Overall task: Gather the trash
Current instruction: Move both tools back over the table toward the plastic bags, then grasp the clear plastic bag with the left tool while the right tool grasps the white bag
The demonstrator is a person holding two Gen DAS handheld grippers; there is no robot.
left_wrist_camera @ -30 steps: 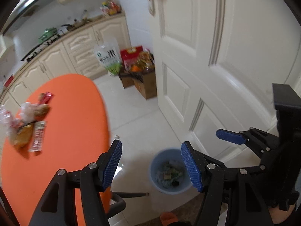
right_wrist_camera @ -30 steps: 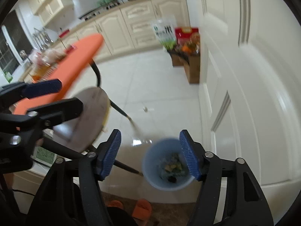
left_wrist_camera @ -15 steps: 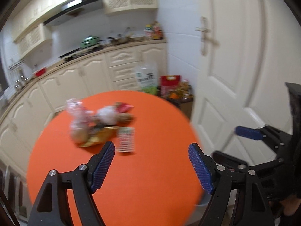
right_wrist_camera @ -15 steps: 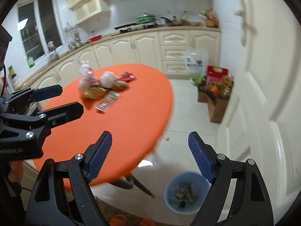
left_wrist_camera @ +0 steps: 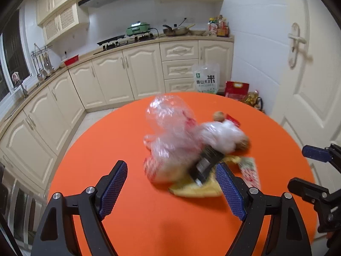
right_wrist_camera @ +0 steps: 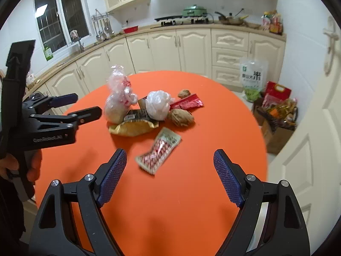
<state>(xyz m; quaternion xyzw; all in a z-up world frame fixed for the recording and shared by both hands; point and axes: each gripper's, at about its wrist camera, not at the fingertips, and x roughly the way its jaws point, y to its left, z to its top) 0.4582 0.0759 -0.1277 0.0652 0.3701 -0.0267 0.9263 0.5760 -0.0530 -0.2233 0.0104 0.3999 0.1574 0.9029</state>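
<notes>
Candy packet (right_wrist_camera: 158, 150) lies diagonally, apparently long axis toward the walnut (right_wrist_camera: 180, 117).

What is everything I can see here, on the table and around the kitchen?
Table: one, orange, round, centre.
Clear plastic bag: one, knotted, far left of the pile.
Crumpled white bag: one, middle of the pile.
Yellow wrapper: one, under a dark wrapper.
Red wrapper: one, right of the white bag.
Brown lumps: two, one beside the red wrapper, one smaller behind it.
Red-and-white packet: one, lying apart, nearest the grippers.
Rice bag: one, clear, on the floor by the cabinets.
Cardboard box: one, full of goods, by the door.
Green pot: one, on the stove.
Left gripper: black, blue pads, open, empty.
Right gripper: same, open, empty.
</notes>
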